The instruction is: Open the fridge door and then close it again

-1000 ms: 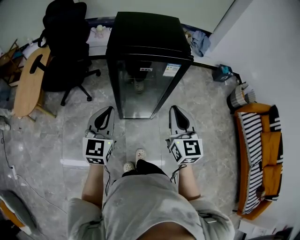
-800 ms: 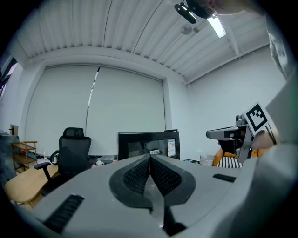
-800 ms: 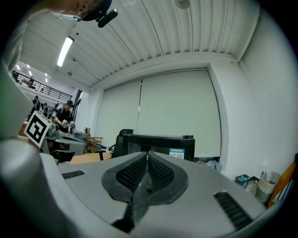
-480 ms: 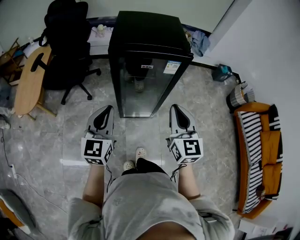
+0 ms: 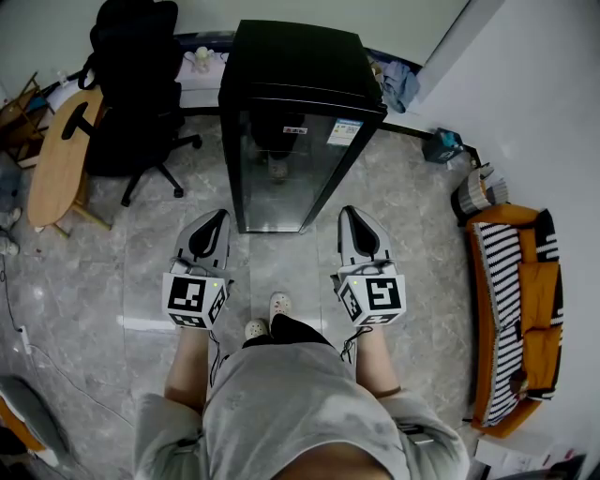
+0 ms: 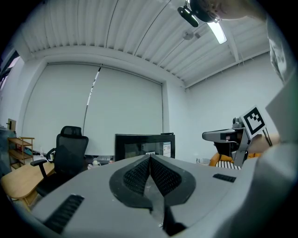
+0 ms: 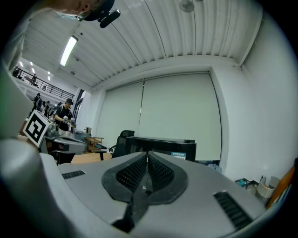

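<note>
At the far left, a light wooden worktop (image 5: pixel 58 164) with a rounded edge is seen, and a black mesh office chair (image 5: pixel 131 89) on castors is parked just beside it. Further right, the left tongs (image 5: pixel 217 218), grey with a black inner lining and a marker cube at the back, are held out level in front of the person, over the grey marbled tile floor (image 5: pixel 94 281). In the left gripper view their jaws are pressed together, tip to tip, with nothing caught between them. In the middle, the small black fridge (image 5: pixel 295 84) with a glass door is stood against the pale wall (image 5: pixel 216 14); its door is closed flush, and a white-and-blue paper label (image 5: pixel 344 133) is stuck near the door's top edge. The fridge is placed ahead of the person, between the lines of the 2 tongs and apart from both; it is touched by neither. Below it in the head view, the person's light-coloured shoes (image 5: pixel 270 317) and grey shorts (image 5: pixel 300 403) are seen. To the right, the right tongs (image 5: pixel 346 215), of the same grey make, are held level alongside the left pair; in the right gripper view their jaws are likewise clenched on nothing, the fridge being visible beyond the tips. At the far right, an orange seat (image 5: pixel 544 281) with a black-and-white striped cushion is set against the wall
</note>
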`<act>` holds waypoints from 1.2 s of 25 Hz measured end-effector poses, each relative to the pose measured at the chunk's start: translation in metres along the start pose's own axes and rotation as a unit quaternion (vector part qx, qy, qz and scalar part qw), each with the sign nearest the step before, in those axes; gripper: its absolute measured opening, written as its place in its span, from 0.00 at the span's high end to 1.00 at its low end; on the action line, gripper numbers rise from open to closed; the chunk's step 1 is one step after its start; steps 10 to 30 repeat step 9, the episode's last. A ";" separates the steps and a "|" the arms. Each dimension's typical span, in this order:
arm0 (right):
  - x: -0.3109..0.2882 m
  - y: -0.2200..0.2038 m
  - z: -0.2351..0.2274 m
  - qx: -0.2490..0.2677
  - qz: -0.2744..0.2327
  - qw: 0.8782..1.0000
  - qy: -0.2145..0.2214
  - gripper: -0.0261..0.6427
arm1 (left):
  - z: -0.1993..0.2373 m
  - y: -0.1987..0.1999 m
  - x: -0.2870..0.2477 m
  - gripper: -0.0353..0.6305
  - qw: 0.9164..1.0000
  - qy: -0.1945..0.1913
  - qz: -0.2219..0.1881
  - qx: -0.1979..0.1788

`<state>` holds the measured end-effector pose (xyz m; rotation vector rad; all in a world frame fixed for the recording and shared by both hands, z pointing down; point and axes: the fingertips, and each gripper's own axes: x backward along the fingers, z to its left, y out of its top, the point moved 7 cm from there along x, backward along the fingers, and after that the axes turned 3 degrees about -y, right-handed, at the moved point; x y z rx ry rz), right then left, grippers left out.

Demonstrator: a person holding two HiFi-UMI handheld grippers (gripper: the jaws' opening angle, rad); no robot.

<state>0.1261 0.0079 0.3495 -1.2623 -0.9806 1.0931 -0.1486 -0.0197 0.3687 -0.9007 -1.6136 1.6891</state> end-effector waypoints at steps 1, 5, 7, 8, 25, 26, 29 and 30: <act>0.000 0.001 0.000 0.000 0.000 1.000 0.001 0.92 | 0.000 0.001 0.000 0.92 1.000 0.000 -0.001 0.000; 0.001 0.003 0.001 0.001 -0.002 1.000 0.001 0.92 | 0.000 0.003 0.002 0.92 1.000 0.001 -0.004 0.000; 0.003 0.004 0.002 0.002 -0.003 1.000 0.001 0.92 | -0.001 0.003 0.004 0.92 1.000 0.002 -0.004 0.000; 0.005 0.004 0.003 0.002 -0.004 1.000 0.001 0.92 | -0.001 0.003 0.005 0.92 1.000 0.003 -0.004 0.000; 0.006 0.004 0.003 0.003 -0.004 1.000 0.001 0.92 | -0.001 0.002 0.007 0.92 1.000 0.004 -0.004 0.000; 0.006 0.004 0.003 0.003 -0.004 1.000 0.001 0.92 | -0.001 0.002 0.007 0.92 1.000 0.004 -0.004 0.000; 0.006 0.004 0.003 0.003 -0.004 1.000 0.001 0.92 | -0.001 0.002 0.007 0.92 1.000 0.004 -0.004 0.000; 0.006 0.004 0.003 0.003 -0.004 1.000 0.001 0.92 | -0.001 0.002 0.007 0.92 1.000 0.004 -0.004 0.000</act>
